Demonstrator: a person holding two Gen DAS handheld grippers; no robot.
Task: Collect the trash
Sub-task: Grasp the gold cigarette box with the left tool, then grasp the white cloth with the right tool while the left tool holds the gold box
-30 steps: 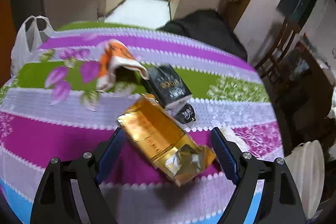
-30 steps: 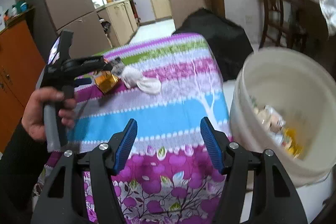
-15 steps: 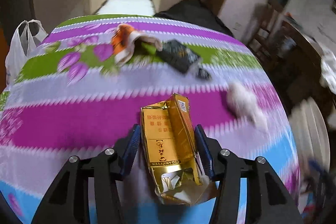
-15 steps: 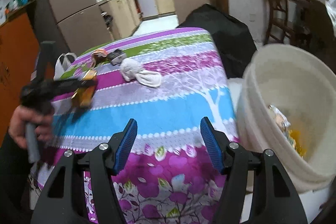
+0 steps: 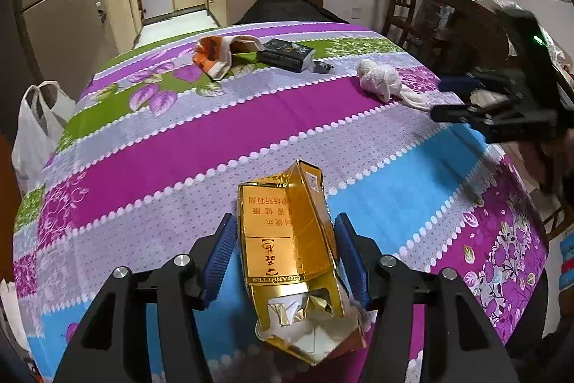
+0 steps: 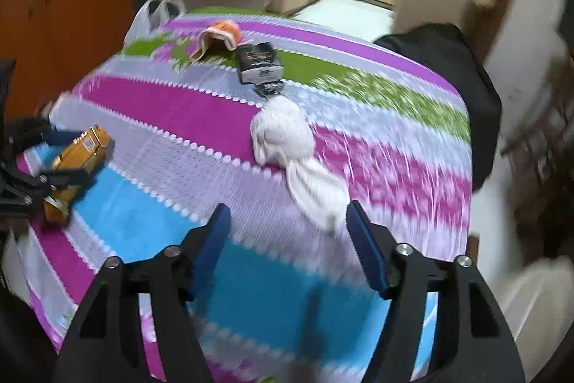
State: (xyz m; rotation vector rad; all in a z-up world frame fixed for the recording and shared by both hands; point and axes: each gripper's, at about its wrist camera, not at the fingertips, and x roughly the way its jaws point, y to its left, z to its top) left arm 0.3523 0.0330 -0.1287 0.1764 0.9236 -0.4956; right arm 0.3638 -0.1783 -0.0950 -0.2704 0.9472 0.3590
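The left gripper carries the gold carton above the striped tablecloth; the carton's long axis runs along the fingers, torn end toward the camera; the blue pads flank its two long sides, the left pad touching, the right pad at the carton's edge, and the jaws are opening slightly, so the grip reads as light rather than firm.

The right gripper holds nothing; its jaws are opening, with only cloth between them; the crumpled white tissue lies just ahead, its tail reaching toward the right-hand pad, its long axis running diagonally away to the upper left. The right gripper is therefore the nearer tool for the tissue; a forward reach with a small rightward correction appears sufficient.

Farther back, near the far edge, lie the black packet and the orange wrapper.

The left wrist view shows the pad contact on the carton in detail, and the right gripper from the side; the right wrist view, blurred, shows the carton's clearance from the table only vaguely. No bin is visible in either view.
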